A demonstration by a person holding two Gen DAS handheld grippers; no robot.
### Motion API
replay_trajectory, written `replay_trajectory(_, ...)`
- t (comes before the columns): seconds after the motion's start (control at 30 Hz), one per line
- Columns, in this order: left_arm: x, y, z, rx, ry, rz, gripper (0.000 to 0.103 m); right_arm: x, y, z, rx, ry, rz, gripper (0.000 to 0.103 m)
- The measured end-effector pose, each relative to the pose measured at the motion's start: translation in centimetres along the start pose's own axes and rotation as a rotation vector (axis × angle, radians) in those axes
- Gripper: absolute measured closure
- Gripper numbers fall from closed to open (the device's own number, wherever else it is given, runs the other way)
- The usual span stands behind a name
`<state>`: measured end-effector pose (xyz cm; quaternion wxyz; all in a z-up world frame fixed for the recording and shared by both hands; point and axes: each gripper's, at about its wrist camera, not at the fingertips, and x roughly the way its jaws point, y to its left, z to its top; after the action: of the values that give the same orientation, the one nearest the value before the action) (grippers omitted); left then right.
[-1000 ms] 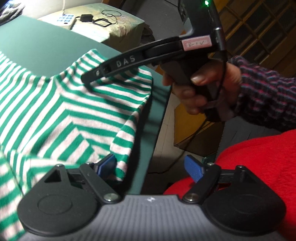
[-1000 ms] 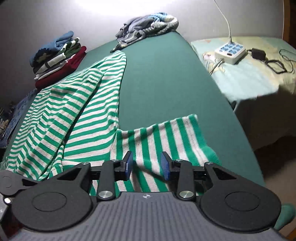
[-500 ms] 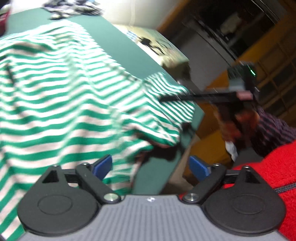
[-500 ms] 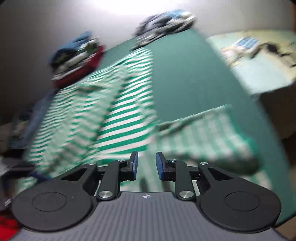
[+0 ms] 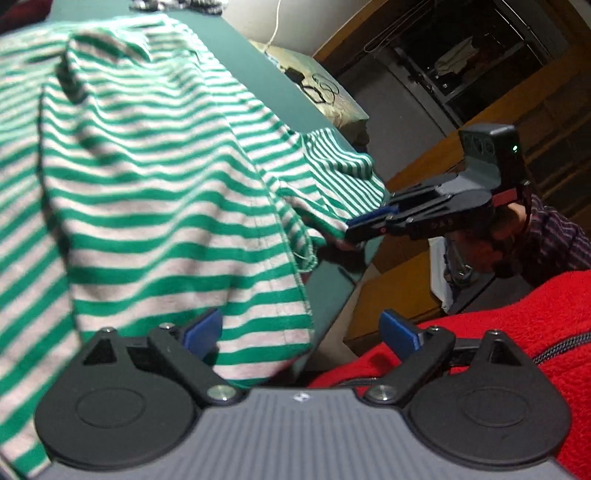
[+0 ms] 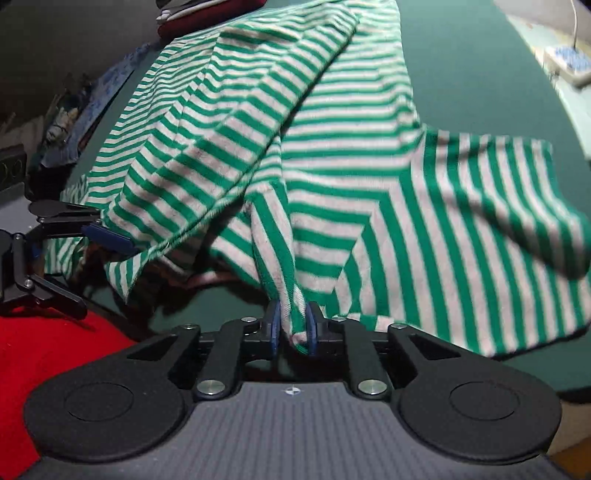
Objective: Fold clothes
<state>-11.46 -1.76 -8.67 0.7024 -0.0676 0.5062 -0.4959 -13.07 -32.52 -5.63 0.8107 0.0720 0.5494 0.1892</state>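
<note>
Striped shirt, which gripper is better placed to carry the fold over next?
Probably the right gripper: it is shut on the striped shirt, lifting fabric. The left gripper is open, gripping nothing.

One striped shirt (image 6: 332, 155) is being shown, pinched between the pads of the right gripper (image 6: 291, 326). Two grippers are being counted, the left gripper (image 5: 299, 328) gaping at the shirt's hem. One stack of folded clothes (image 6: 207, 14) is being glimpsed far ahead of the right gripper.
</note>
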Motion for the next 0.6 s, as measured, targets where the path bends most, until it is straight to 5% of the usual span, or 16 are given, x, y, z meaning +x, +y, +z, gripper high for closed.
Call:
replay_trajectory(0.13,-2.9,1.0,-0.3,-0.005,-0.072,0.059,0.008,0.2,1.2,1.8,-0.006,-0.140,-0.008,0.042)
replay_trajectory(0.2,-3.7,2.3,-0.5,-0.049,-0.100,0.083,0.007,1.5,1.8,2.5,-0.030,-0.165,-0.027,0.044)
replay_trajectory(0.4,-3.8,5.1,-1.2,-0.205,-0.144,0.104,0.007,4.6,1.6,2.6,-0.070,-0.136,-0.021,0.066)
replay_trajectory(0.47,-3.6,5.0,-1.5,-0.226,-0.159,0.073,0.009,4.6,1.4,2.9,-0.055,-0.124,0.012,0.083)
replay_trajectory(0.53,-3.2,4.4,-1.4,-0.229,-0.167,0.064,0.019,4.3,1.4,3.0,-0.060,-0.123,0.052,0.094)
replay_trajectory(0.6,-2.9,4.1,-1.4,-0.235,-0.167,0.070,0.039,3.6,1.5,3.0,-0.071,-0.140,0.095,0.094)
